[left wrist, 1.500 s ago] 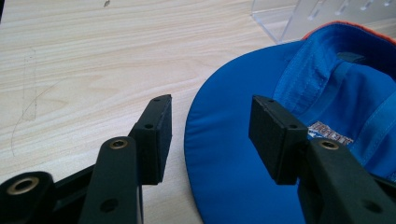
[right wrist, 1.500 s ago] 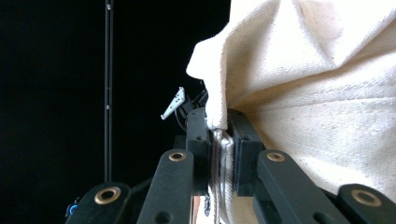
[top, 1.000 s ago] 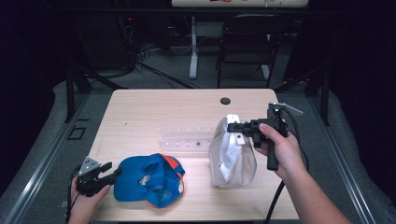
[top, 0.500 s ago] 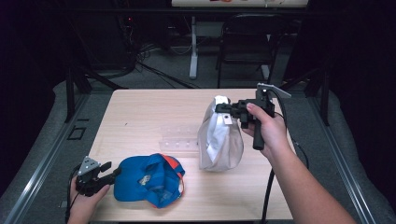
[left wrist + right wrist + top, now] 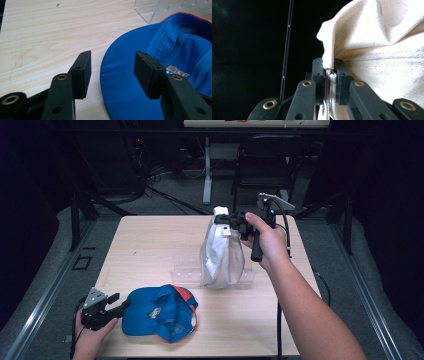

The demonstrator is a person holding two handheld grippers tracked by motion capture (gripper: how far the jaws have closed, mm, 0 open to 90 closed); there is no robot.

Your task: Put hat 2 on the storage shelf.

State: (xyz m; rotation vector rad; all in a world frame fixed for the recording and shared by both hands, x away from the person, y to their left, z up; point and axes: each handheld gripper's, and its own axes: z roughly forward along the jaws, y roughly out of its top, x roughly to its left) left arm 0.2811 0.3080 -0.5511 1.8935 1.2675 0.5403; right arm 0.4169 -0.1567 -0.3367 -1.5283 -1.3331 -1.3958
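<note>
A light wooden desk (image 5: 150, 245) seen from above, with a clear acrylic stand (image 5: 186, 270) near its middle as the landmark. Just right of the stand, partly in front of it, a white cloth cap (image 5: 220, 255) hangs from the right claw (image 5: 224, 220), which is clamped shut on a pinched fold at the cap's top. The cap's lower edge seems to touch the desk beside the stand, though this is hard to tell. In the right gripper view the cream fabric (image 5: 382, 57) is squeezed thin between the two black jaws.

Toward the person from the stand, at the desk's near left, a blue cap (image 5: 160, 312) with an orange edge lies upside down. The left claw (image 5: 117, 305) rests at its brim with jaws spread apart, gripping nothing; in the left gripper view the blue brim (image 5: 125, 82) lies between the jaws, untouched.

Risks, as a judgement: the grip holds only a narrow fold, so the white cap could slip free. Its hanging body could also drag against the stand and knock it.
</note>
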